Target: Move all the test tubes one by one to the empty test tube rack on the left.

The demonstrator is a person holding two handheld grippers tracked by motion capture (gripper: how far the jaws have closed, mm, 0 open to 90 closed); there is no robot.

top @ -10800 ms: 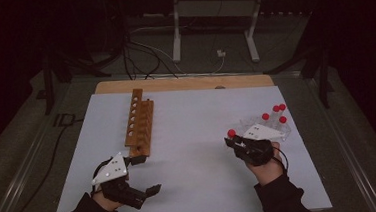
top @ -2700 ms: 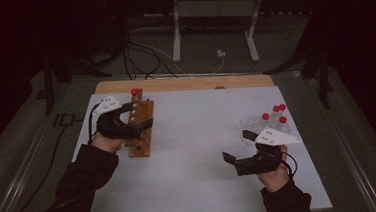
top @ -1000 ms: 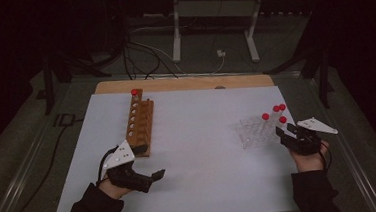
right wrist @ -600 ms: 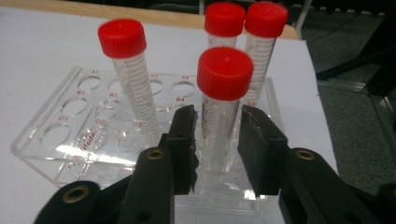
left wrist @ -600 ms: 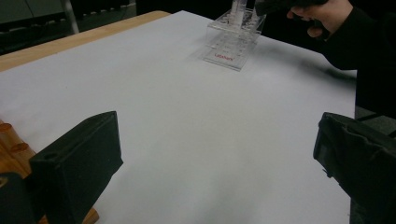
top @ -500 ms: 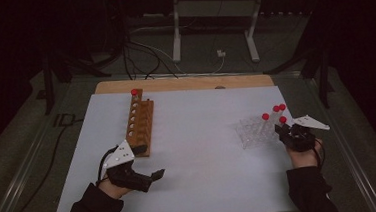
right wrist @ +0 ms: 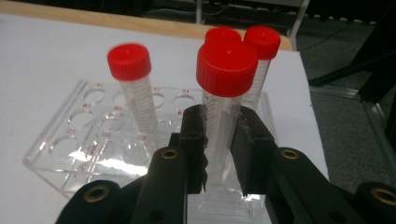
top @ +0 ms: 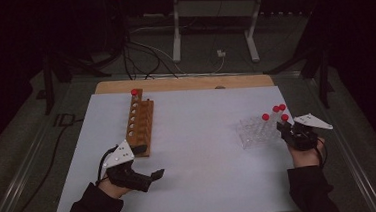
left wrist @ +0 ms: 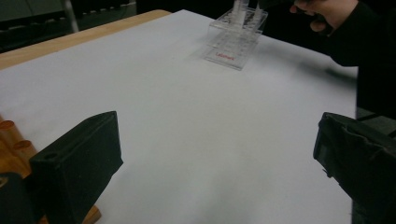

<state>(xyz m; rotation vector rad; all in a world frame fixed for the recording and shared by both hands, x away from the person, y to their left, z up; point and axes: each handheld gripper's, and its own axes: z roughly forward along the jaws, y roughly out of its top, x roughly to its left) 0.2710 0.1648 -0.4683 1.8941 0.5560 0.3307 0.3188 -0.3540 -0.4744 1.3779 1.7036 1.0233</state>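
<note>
Wooden rack (top: 140, 124) stands left on the table (top: 204, 150), clear rack (top: 256, 130) right.

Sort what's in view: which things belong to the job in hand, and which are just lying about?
Job in hand:
- right tongs, shut on the nearest red-capped tube
- other capped tubes
- clear rack
- wooden rack, one tube in it
- left tongs, open

Lying about:
- floor cables
- metal stand

A white table (top: 204, 150) with a wooden far edge (top: 184, 83); cables (top: 142, 49) and a metal stand (top: 214, 14) beyond.
</note>
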